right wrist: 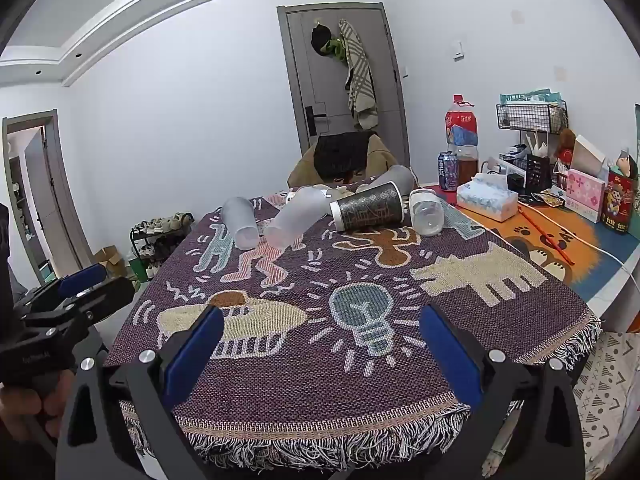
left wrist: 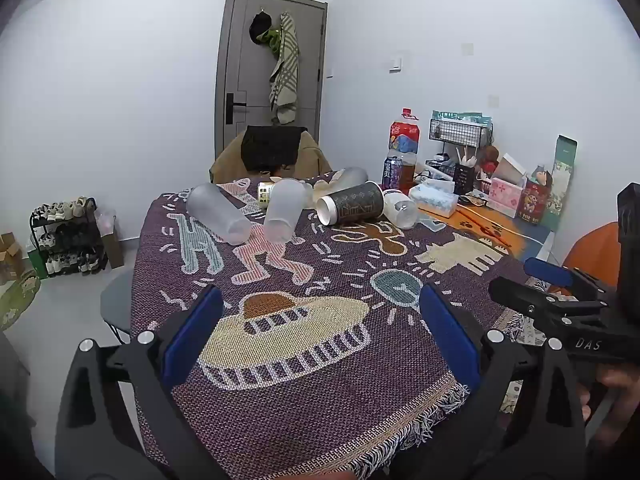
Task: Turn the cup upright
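Several cups lie on their sides at the far end of the patterned cloth: two frosted cups, a dark patterned cup with a white rim, and a clear cup. They also show in the right wrist view: frosted cups, dark cup, clear cup. My left gripper is open and empty over the near edge of the cloth. My right gripper is open and empty beside it, also seen from the left wrist.
A big red-labelled bottle, a can, a tissue box, a wire rack and small boxes stand at the right. A chair with a draped coat stands behind the table. A shoe rack is at left.
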